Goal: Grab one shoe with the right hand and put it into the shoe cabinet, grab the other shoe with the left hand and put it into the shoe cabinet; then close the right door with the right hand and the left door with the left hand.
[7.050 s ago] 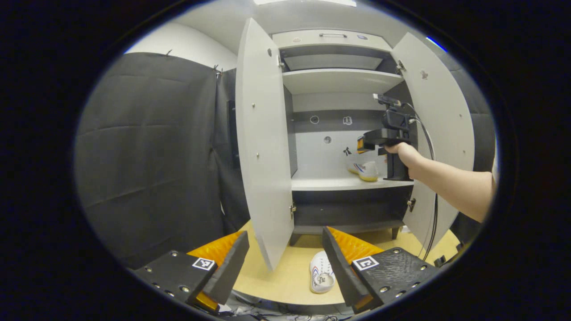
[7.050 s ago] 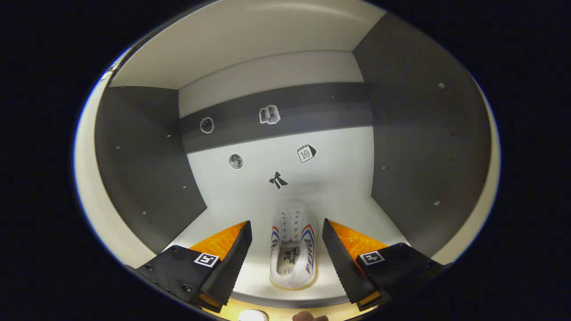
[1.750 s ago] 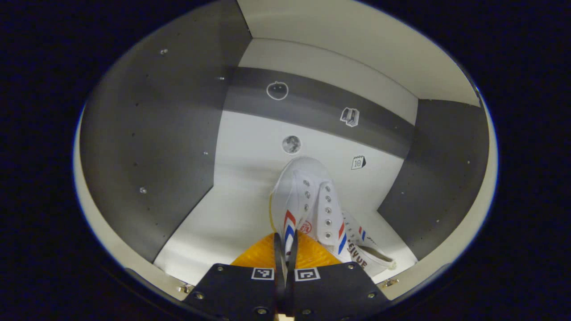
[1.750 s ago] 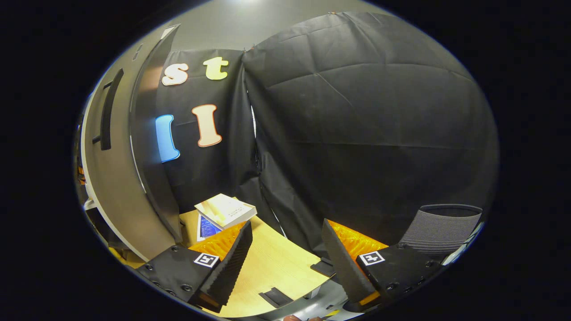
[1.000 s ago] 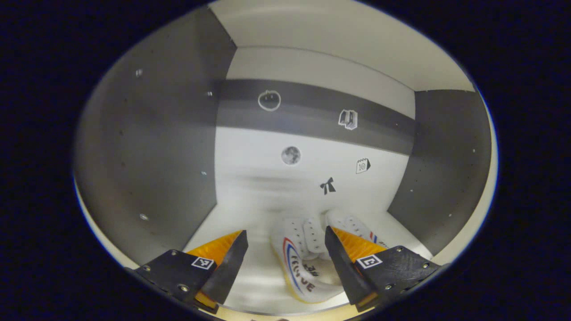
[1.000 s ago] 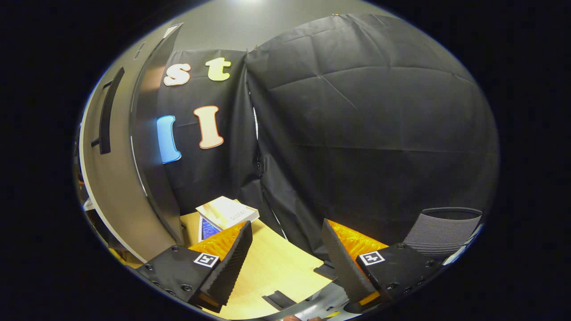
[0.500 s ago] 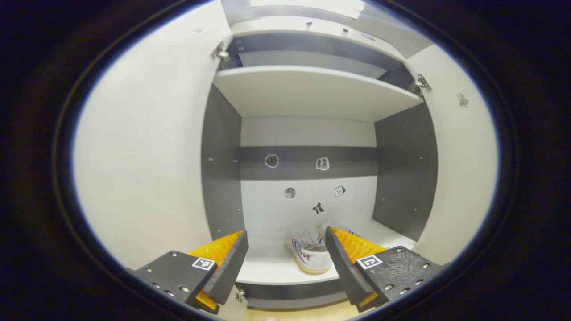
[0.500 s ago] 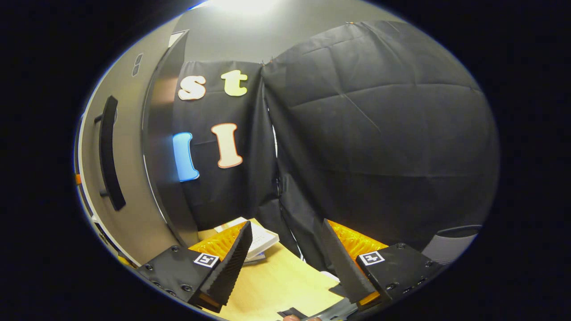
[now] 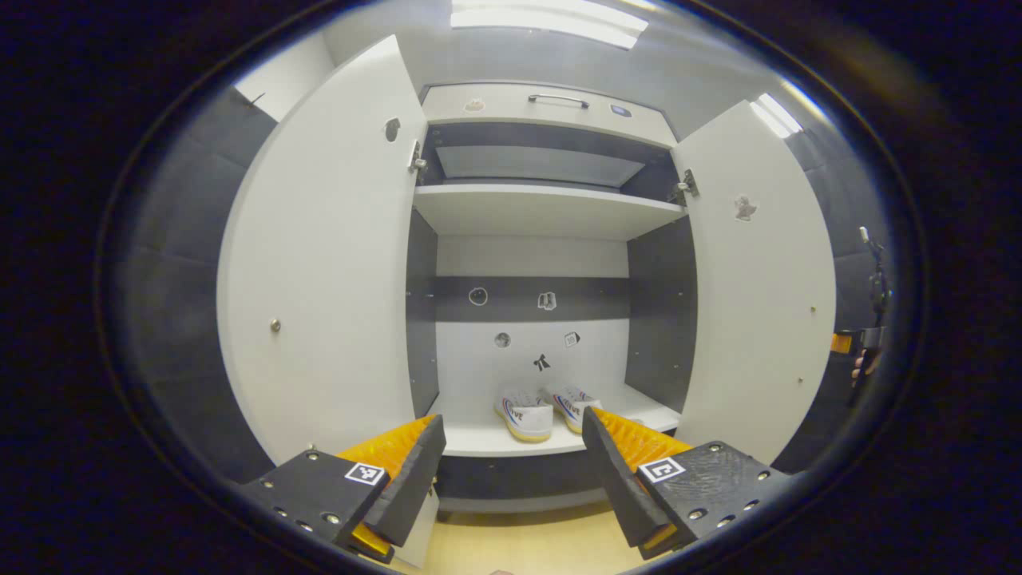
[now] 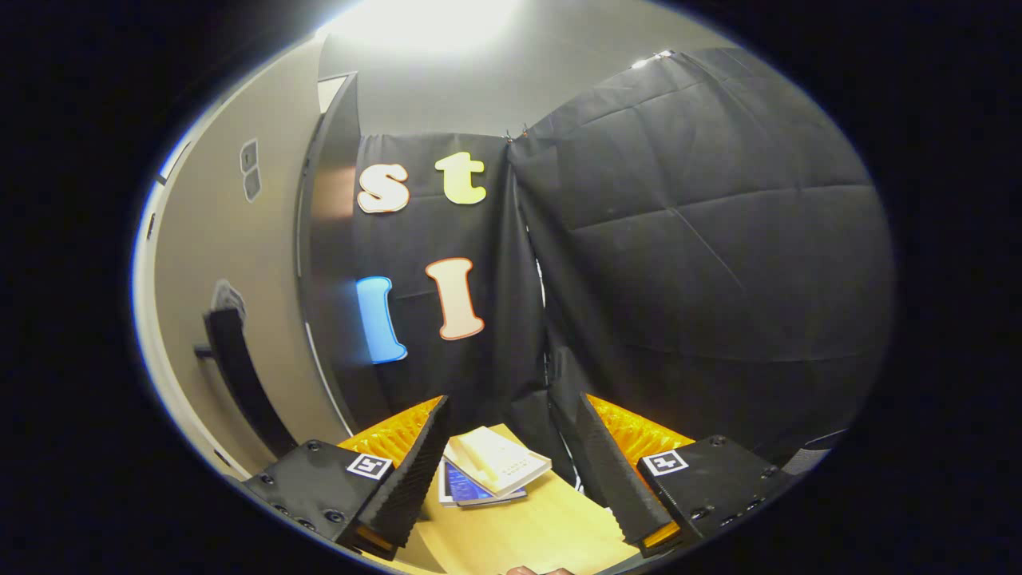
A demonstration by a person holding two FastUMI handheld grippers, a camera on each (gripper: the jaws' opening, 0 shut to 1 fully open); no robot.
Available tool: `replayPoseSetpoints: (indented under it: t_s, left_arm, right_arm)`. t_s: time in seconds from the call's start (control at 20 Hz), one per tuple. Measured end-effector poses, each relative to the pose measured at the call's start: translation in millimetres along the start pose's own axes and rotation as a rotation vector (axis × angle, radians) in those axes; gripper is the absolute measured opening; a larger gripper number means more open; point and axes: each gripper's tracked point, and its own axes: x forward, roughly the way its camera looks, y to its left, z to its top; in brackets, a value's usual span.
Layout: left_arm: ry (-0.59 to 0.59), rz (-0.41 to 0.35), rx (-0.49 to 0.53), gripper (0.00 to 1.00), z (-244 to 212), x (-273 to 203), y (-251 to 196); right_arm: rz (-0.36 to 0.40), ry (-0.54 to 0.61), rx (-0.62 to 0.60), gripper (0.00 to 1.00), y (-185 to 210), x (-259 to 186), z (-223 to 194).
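Shoes (image 9: 543, 407): both sit side by side on the lower shelf (image 9: 479, 438) inside the shoe cabinet (image 9: 543, 212), toes toward the back panel, so we judge the placing part done and the doors next. Right door (image 9: 758, 295) and left door (image 9: 319, 279) both stand wide open, swung out toward us on either side of the opening.

Left gripper (image 9: 511, 467) is released, jaws spread, nothing between them, pointing straight into the cabinet from in front. Left door lies just to its left, hinged at the cabinet's left edge, long axis vertical.

Right gripper (image 10: 511, 463) is also released and empty. In its own view it faces away from the shelves: the right door's outer face (image 10: 215, 303) with a dark vertical handle (image 10: 243, 383) is on its left, close by. In the left gripper view we see it far right, beyond the right door's free edge, held in a hand (image 9: 861, 369).

Key relation: right gripper is outside the right door, so we judge a push on that face toward the cabinet closes it. Right hand is nearer its door and goes first per task.

Around: books (image 10: 491, 467) on the wooden surface (image 10: 519, 527), well below the door. Nothing stands in the swing path that we can see.
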Motion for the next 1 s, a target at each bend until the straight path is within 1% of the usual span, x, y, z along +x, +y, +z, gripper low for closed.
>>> replayPoseSetpoints:
  t_s: [0.05,0.15,0.2,0.3,0.35,0.4,0.45,0.55,0.6,0.65,0.75,0.9,1.0]
  left_arm:
    - [0.019,-0.017,0.007,1.00,-9,-7,-1]
    - [0.061,-0.003,0.046,0.99,-21,-20,12]
    - [0.076,-0.003,0.046,0.99,-25,-28,17]
    - [0.083,-0.013,0.009,1.00,-32,-44,27]
    - [0.085,-0.009,-0.016,1.00,-38,-52,32]
    - [0.089,-0.004,-0.039,1.00,-42,-59,38]
    - [0.089,0.002,-0.060,1.00,-47,-66,43]
    - [0.068,0.013,-0.085,0.99,-53,-75,54]
    - [0.058,0.027,-0.090,0.99,-57,-78,61]
    - [0.067,0.045,-0.091,0.98,-63,-79,69]
    - [0.090,0.083,-0.087,0.98,-69,-86,82]
    - [0.080,0.117,-0.096,0.99,-66,-96,100]
    - [0.085,0.149,-0.088,0.99,-68,-100,114]
  right_arm:
    - [0.007,-0.014,0.002,0.98,6,-4,9]
    - [0.015,-0.030,-0.006,0.98,11,-11,21]
    - [0.021,-0.030,-0.018,0.98,15,-14,22]
    - [0.027,-0.017,-0.046,0.98,25,-19,20]
    - [0.044,-0.001,-0.043,0.98,33,-22,17]
    - [0.073,0.005,-0.046,0.92,48,-28,14]
    - [0.065,-0.002,-0.071,0.92,53,-30,11]
    - [0.026,-0.032,-0.156,0.91,50,-34,12]
    - [0.022,-0.039,-0.175,0.91,52,-34,12]
    - [0.034,-0.029,-0.186,0.95,57,-34,12]
    - [0.049,-0.009,-0.193,0.95,62,-35,11]
    - [0.016,-0.023,-0.193,0.94,59,-36,12]
    - [0.037,-0.011,-0.163,0.94,67,-38,8]
